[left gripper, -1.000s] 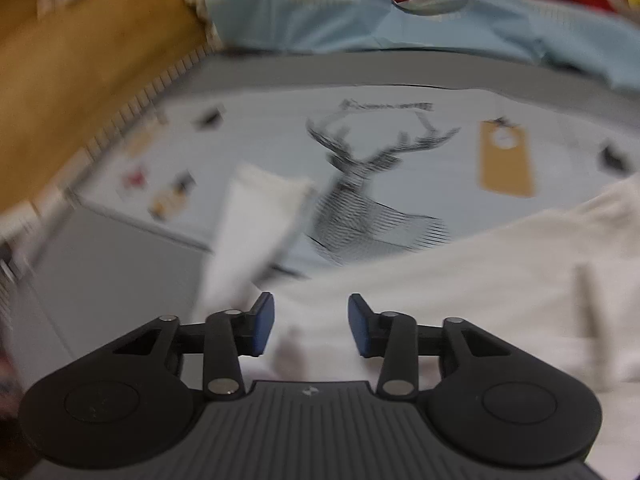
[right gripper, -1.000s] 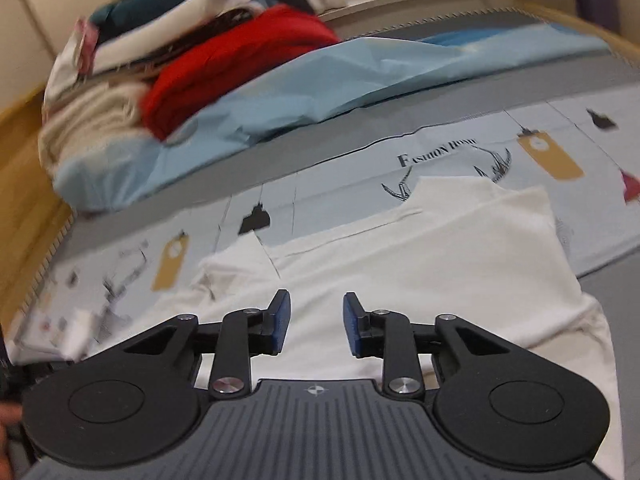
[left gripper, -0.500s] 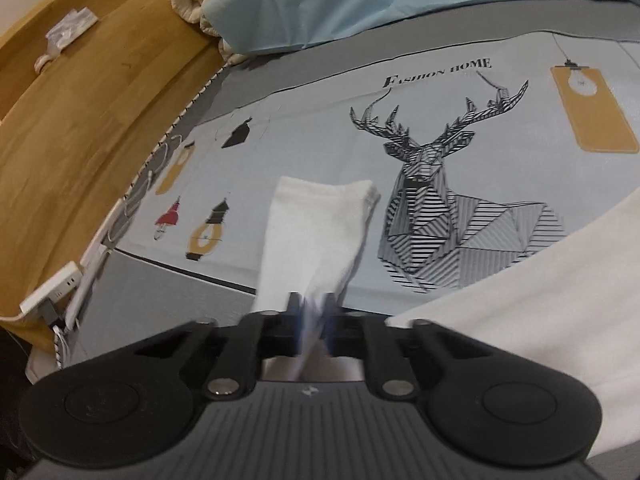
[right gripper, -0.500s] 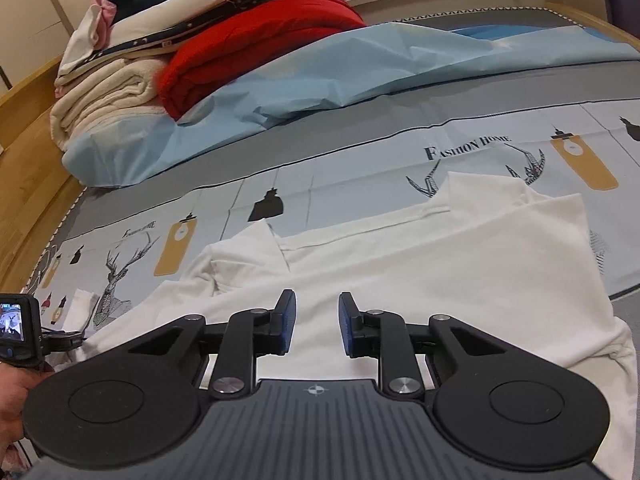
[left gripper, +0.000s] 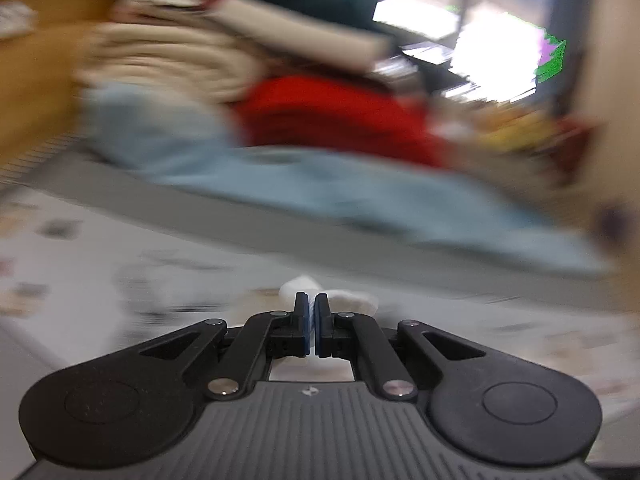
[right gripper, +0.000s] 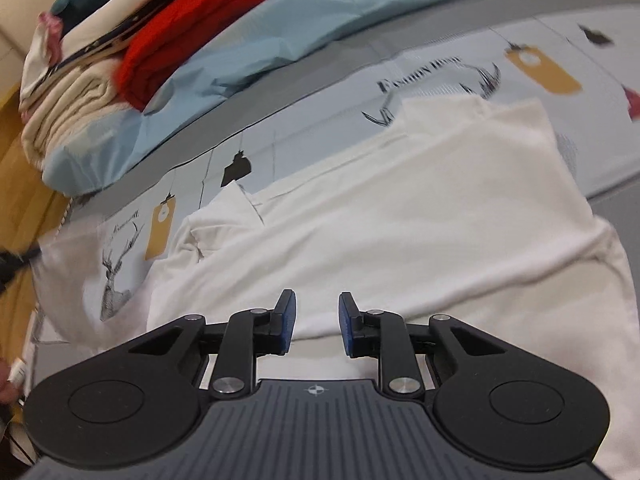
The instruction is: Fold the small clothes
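The left tongs [left gripper: 311,322] are pressed together, and a bit of white cloth [left gripper: 348,300], a sleeve of the white garment [right gripper: 400,216], is pinched between the blue pads; the view is much blurred. The right tongs [right gripper: 317,323] are spread a little and nothing is held; they hang just over the garment, which is laid flat on the printed bedsheet [right gripper: 460,68].
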Available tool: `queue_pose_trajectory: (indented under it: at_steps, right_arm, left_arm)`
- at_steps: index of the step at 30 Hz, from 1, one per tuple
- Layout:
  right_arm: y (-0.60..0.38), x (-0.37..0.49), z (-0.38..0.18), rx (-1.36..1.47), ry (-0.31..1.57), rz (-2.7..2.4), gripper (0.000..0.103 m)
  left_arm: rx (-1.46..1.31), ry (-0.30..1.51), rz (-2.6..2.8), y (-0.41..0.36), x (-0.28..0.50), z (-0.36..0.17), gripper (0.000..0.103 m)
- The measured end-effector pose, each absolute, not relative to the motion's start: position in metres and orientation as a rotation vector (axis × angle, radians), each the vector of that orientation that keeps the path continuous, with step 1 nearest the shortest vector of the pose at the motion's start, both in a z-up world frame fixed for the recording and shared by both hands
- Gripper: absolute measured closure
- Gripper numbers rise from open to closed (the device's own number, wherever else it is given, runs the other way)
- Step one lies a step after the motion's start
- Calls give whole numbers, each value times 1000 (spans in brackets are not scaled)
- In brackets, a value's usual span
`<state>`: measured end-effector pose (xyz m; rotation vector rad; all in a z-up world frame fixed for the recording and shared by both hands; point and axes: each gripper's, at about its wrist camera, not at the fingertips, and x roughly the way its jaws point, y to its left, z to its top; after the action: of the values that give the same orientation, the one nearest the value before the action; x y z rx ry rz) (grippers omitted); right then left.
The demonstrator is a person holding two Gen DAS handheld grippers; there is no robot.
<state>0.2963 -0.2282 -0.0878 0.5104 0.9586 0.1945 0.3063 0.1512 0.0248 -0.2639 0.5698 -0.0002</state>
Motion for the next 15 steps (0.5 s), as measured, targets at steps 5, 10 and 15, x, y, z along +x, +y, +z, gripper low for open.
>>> queue_pose_trajectory:
  at_steps: [5, 10, 15]
  right_arm:
    - [-252, 290, -96, 569, 960, 151, 78]
    - [-288, 286, -115, 673, 1007, -13, 78]
    - [-310, 284, -126, 743, 1015, -142, 75]
  left_arm:
    - [-385, 701, -428, 62, 307, 12, 82]
    - [-240, 888, -364, 36, 321, -27, 57]
    - [-330, 905, -152, 88, 340, -33, 57]
